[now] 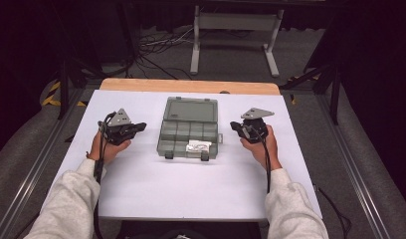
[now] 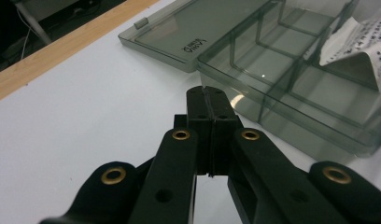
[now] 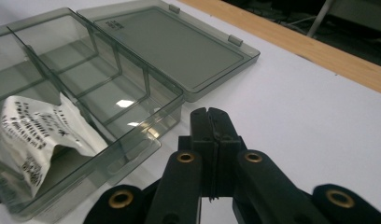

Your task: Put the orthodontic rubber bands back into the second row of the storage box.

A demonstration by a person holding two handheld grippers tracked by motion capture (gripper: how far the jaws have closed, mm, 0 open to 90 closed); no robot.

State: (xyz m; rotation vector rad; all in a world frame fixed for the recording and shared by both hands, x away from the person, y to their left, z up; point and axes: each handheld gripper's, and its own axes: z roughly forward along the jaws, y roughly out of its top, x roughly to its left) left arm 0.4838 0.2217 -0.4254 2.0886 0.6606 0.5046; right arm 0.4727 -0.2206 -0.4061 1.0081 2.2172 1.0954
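Box (image 1: 187, 128) lies open at table (image 1: 141, 184) centre, lid flat behind, paper packet (image 1: 198, 146) in a front compartment; left gripper (image 1: 140, 127) and right gripper (image 1: 234, 125) flank it, both clenched empty. Risk: closed jaws may shove the light box or crumple the packet.

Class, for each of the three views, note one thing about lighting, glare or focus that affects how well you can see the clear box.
High view: the white table is evenly lit against dark surroundings, and the clear box looks small and soft. Left gripper view: a bright glint sits on the box floor, near jaws blurred. Right gripper view: white glare patches in the compartments, printed paper slightly soft.
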